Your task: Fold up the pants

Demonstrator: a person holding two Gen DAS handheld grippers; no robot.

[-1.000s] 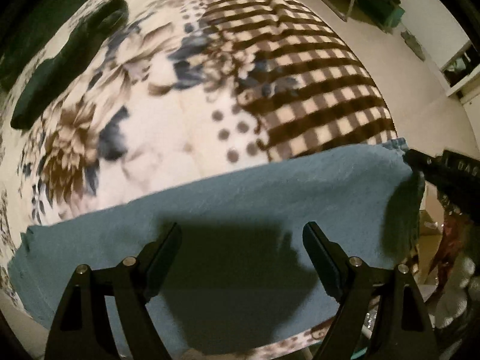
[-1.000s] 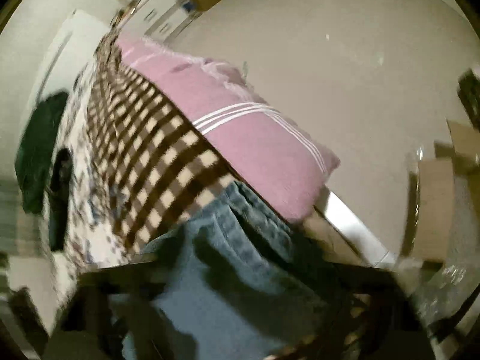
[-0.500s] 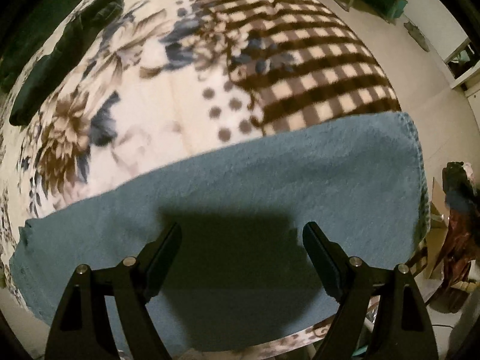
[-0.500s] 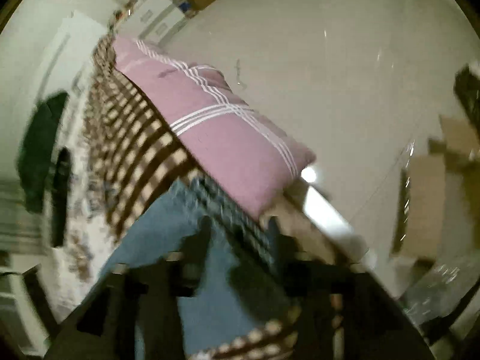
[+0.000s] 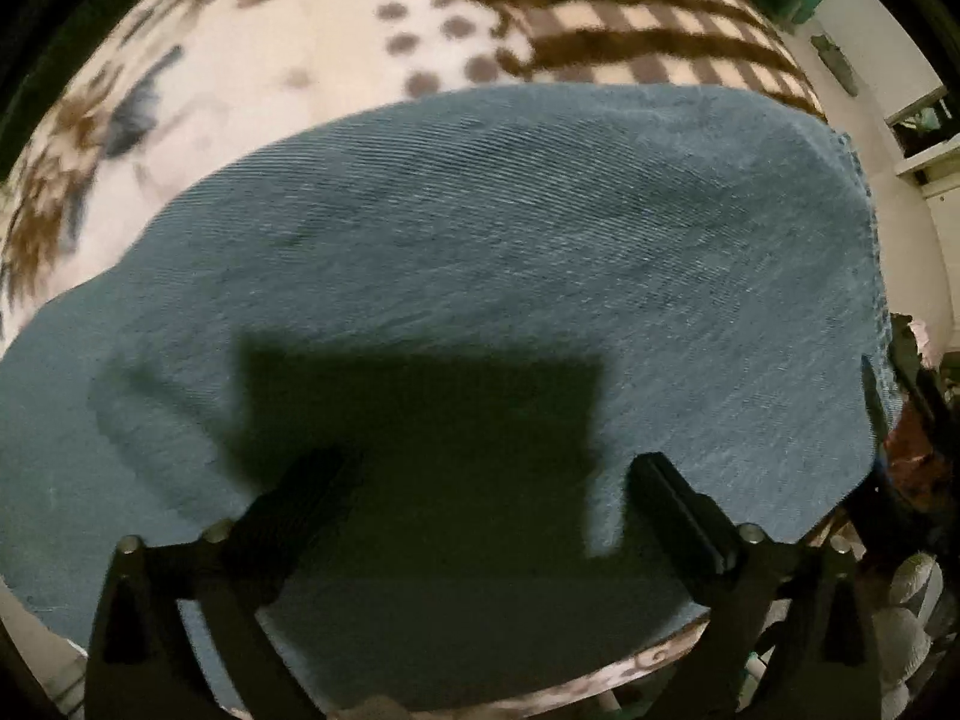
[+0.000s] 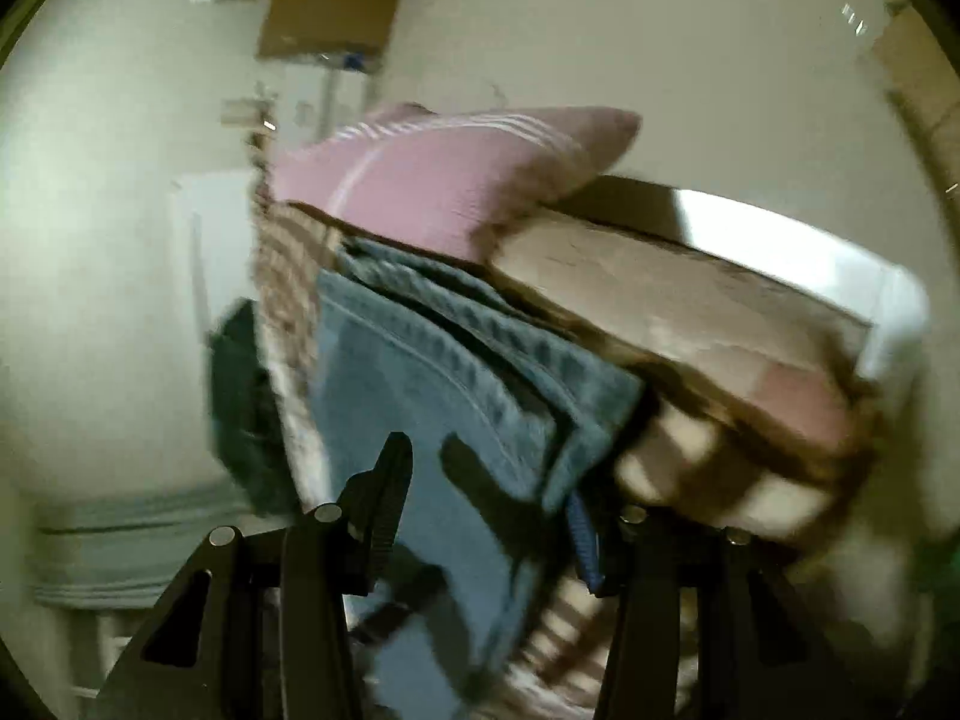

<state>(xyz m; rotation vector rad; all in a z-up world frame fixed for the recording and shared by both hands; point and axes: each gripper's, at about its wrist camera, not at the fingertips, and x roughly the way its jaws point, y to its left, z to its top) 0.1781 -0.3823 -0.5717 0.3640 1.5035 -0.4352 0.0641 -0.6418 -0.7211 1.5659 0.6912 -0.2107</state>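
The blue denim pants point(image 5: 510, 252) lie folded and flat on a patterned blanket point(image 5: 336, 30) on the bed. My left gripper point(image 5: 486, 492) is open and empty, low over the near part of the denim, casting a dark shadow on it. In the blurred right wrist view the stacked denim edges point(image 6: 456, 360) hang at the bed's side. My right gripper point(image 6: 498, 498) is open at that edge, the left finger point(image 6: 390, 480) over the denim; the right finger is mostly hidden in blur.
A pink striped pillow point(image 6: 456, 174) lies on the bed beyond the pants. A cardboard box point(image 6: 336, 12) stands on the pale floor. The bed's white frame point(image 6: 840, 264) shows at the right. Shelving point(image 5: 924, 120) stands beside the bed.
My left gripper has dropped closer to the pants, which now fill its view. My right gripper has let go of the denim edge, opened and swung round to the bed's side.
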